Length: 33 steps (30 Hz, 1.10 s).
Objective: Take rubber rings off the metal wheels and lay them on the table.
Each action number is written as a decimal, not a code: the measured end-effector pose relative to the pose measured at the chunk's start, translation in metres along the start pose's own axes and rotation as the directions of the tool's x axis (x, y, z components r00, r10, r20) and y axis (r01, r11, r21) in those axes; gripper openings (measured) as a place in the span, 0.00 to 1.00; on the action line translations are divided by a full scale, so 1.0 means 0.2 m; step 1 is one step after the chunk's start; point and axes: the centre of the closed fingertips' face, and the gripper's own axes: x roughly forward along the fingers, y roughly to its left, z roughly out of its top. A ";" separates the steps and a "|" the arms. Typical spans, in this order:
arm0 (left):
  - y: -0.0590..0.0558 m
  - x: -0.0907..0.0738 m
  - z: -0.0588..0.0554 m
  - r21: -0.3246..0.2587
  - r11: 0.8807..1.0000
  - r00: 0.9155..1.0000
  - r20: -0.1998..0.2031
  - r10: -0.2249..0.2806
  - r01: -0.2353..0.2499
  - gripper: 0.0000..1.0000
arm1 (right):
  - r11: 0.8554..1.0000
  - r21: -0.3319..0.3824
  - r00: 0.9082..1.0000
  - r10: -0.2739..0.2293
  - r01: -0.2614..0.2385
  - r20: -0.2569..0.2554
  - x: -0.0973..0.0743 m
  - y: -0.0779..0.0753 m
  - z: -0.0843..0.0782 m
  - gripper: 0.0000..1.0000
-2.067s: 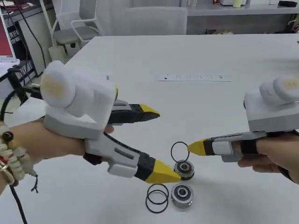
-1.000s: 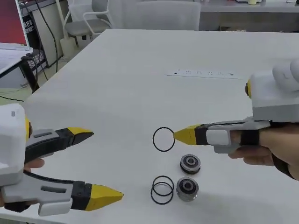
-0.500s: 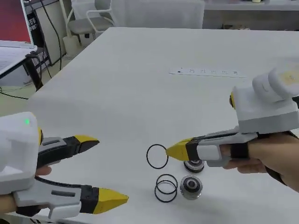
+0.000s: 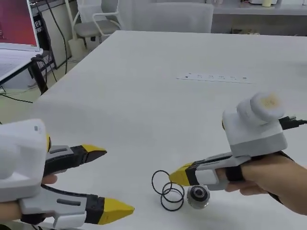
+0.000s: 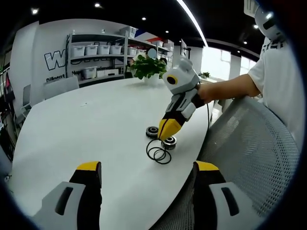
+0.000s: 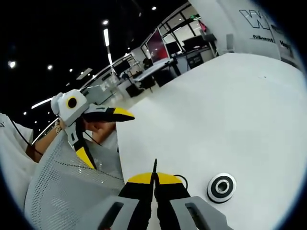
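Observation:
My right gripper (image 4: 177,176) is shut on a thin black rubber ring (image 4: 153,182), which hangs low beside two more black rings (image 4: 171,209) lying overlapped on the white table (image 4: 144,86). One metal wheel (image 4: 198,195) sits just right of those rings, under the gripper's jaws. In the left gripper view two wheels (image 5: 152,131) (image 5: 169,142) sit by the right gripper (image 5: 169,128). In the right gripper view the right gripper (image 6: 154,179) pinches the ring edge-on, with a wheel (image 6: 221,187) to its right. My left gripper (image 4: 112,181) is open at the near left, holding nothing.
A white power strip (image 4: 213,77) lies flat further back on the table. Office chairs (image 4: 96,19) stand beyond the far edge, and a desk with a screen (image 4: 17,28) is at the left. A mesh chair back (image 5: 249,158) is close to the table's near edge.
The right gripper has carried its ring nearer and lower, beside the two rings on the table. The left gripper has drawn back from the wheels and stays open.

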 end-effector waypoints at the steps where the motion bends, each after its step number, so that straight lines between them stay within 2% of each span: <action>1: 0.00 0.00 0.00 0.000 1.000 1.000 -0.001 0.001 -0.001 0.75 | 1.000 -0.002 1.000 -0.007 0.007 -0.005 0.00 -0.01 -0.01 0.00; 5: 0.00 0.00 0.00 -0.001 1.000 1.000 0.001 0.001 -0.001 0.75 | 0.998 -0.022 0.998 -0.052 0.051 -0.038 0.01 -0.06 -0.04 0.00; 11: 0.01 0.00 -0.01 0.000 1.000 1.000 -0.013 -0.002 0.002 0.74 | 0.995 -0.024 0.995 -0.093 0.092 -0.040 0.00 -0.11 -0.05 0.00; 15: 0.01 0.00 -0.02 0.000 1.000 1.000 -0.018 -0.003 0.003 0.74 | 0.995 -0.014 0.994 -0.099 0.098 -0.042 0.00 -0.12 -0.05 0.00; 25: 0.01 0.00 -0.03 0.000 1.000 1.000 -0.019 -0.003 0.003 0.73 | 0.987 -0.071 0.985 -0.148 0.142 -0.085 0.00 -0.16 -0.10 0.00; 33: 0.01 0.00 -0.03 0.002 1.000 1.000 -0.024 0.000 0.000 0.73 | 0.983 -0.089 0.983 -0.165 0.158 -0.084 -0.01 -0.18 -0.09 0.00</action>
